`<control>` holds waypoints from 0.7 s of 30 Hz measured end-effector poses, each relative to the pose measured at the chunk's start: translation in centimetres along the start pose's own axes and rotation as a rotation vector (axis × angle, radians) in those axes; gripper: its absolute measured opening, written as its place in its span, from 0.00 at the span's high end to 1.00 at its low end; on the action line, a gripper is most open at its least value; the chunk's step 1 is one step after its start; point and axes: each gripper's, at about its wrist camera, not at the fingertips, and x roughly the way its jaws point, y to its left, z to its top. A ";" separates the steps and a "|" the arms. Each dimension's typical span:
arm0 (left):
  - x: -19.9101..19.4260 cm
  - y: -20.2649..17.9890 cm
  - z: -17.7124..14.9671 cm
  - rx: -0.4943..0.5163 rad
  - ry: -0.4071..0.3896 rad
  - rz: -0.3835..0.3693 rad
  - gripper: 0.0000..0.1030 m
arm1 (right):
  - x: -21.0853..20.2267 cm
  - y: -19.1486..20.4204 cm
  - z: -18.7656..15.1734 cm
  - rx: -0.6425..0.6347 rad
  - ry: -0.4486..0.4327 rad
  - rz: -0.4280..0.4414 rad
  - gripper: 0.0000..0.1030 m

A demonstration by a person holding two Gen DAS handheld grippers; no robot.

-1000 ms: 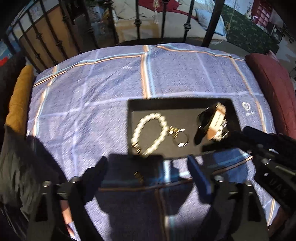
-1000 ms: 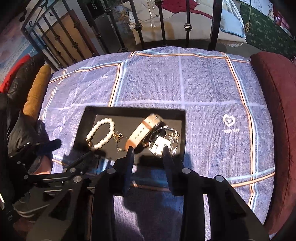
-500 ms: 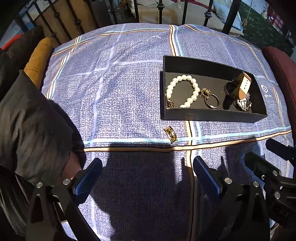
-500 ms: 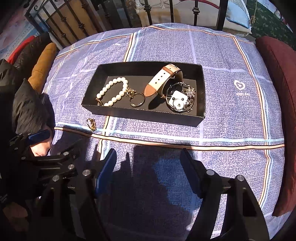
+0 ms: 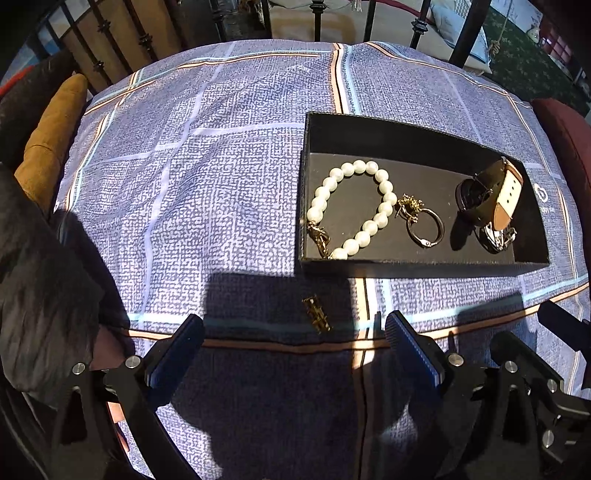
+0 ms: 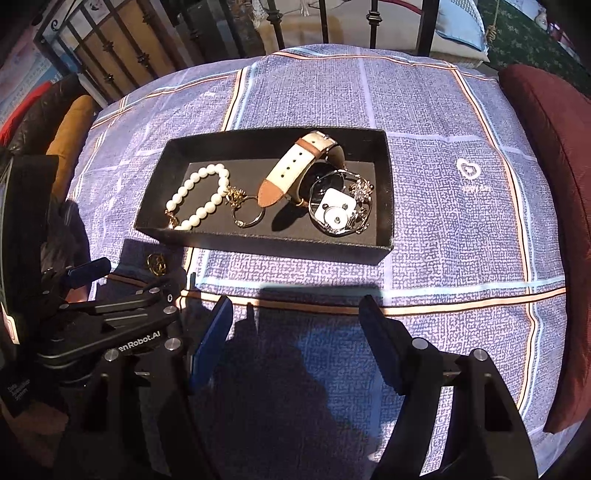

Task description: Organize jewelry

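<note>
Both the left gripper [image 5: 293,338] and right gripper [image 6: 297,325] have drawn back from the black tray [image 6: 258,242] with jaws released and empty, exposing one gold piece [image 5: 316,314] outstanding on the checked cloth [image 5: 221,184].

A home bedroom: checked bedsheet [image 5: 229,177], iron bedframe [image 6: 373,22], cushions [image 6: 546,155].

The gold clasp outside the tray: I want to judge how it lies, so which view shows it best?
The left wrist view: the gold clasp lies unobstructed on the cloth ahead of the open left tool. The right wrist view shows it smaller, shadowed, beside the left tool's body.
</note>
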 end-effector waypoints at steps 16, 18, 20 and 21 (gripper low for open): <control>1.5 -0.2 -0.3 0.001 0.010 -0.004 0.44 | 3.7 -0.9 0.0 0.028 0.070 -0.067 0.99; 1.0 -0.2 -0.1 -0.008 -0.003 0.017 0.63 | 3.7 -1.1 0.2 0.043 0.081 -0.055 0.99; 0.5 0.2 0.5 -0.026 -0.009 -0.007 0.91 | 3.3 -1.1 0.2 0.047 0.071 -0.050 0.99; 0.3 0.5 0.5 -0.032 -0.010 -0.021 0.91 | 3.1 -1.0 0.2 0.043 0.065 -0.047 0.99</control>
